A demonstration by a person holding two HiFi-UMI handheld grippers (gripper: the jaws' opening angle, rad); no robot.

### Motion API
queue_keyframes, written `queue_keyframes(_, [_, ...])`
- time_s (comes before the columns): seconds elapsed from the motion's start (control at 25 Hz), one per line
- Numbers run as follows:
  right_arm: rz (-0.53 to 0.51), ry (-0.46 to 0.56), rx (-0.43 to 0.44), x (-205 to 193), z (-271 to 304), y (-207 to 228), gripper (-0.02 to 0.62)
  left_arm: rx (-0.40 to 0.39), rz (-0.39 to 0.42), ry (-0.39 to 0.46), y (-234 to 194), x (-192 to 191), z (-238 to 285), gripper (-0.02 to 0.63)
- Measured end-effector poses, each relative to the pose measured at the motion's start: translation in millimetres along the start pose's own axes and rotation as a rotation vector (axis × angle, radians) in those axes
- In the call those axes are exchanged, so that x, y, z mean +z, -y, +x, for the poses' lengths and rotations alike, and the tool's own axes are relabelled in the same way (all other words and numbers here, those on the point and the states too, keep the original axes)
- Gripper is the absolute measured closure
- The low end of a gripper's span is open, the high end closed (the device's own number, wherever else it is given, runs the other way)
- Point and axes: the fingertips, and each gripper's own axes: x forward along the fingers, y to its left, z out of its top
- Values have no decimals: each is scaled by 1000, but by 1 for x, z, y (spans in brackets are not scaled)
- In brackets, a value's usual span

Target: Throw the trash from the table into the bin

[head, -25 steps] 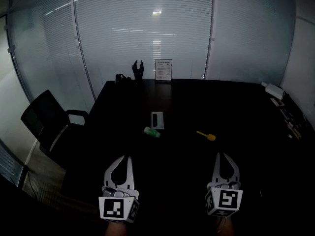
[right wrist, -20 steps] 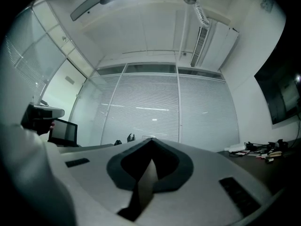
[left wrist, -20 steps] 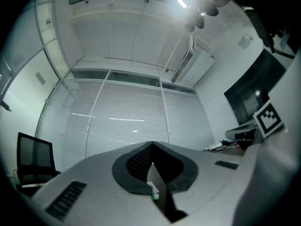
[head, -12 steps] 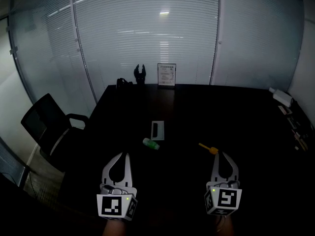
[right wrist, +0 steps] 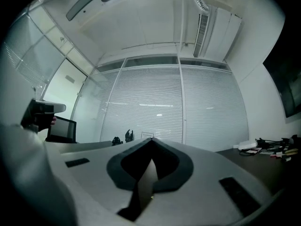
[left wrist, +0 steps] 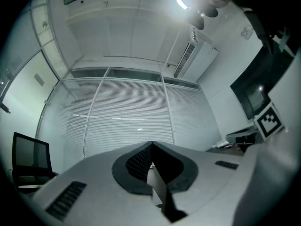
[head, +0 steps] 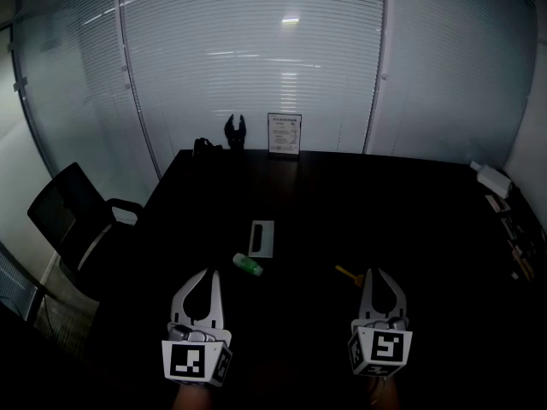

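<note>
Nothing is binned yet: a small green crumpled piece point(head: 248, 265), a small yellow scrap point(head: 345, 272) and a flat grey rectangular pack point(head: 261, 238) lie mid-way on the long dark table point(head: 410, 220) (no bin in view). The left gripper point(head: 207, 272) and right gripper point(head: 369, 272) hover over its near edge, jaws together, empty.

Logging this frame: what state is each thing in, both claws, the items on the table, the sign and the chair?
Left claw: shut, empty.
Right claw: shut, empty.
Green bottle: lying on its side on the table, untouched.
Yellow item: lying on the table, not gripped.
Grey flat piece: lying flat.
Sign: upright at the far edge.
Chair: unoccupied, beside the table.
</note>
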Motion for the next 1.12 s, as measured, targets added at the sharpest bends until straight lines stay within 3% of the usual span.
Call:
queue_keyframes(0.52, [13, -91, 34, -52, 54, 28, 589, 59, -6, -53, 5, -34, 44, 609])
queue_keyframes(0.68, [26, -134, 34, -67, 67, 33, 589, 34, -1, -63, 7, -41, 52, 609])
queue_keyframes(0.88, [40, -293, 84, -105, 80, 32, 588, 45, -9, -50, 5, -37, 63, 609])
queue_keyframes(1.0, [60, -420, 140, -138, 80, 29, 586, 61, -1, -92, 2, -48, 61, 609])
queue_keyframes(1.12, [45, -508, 192, -163, 79, 26, 545, 60, -10, -75, 2, -48, 62, 609])
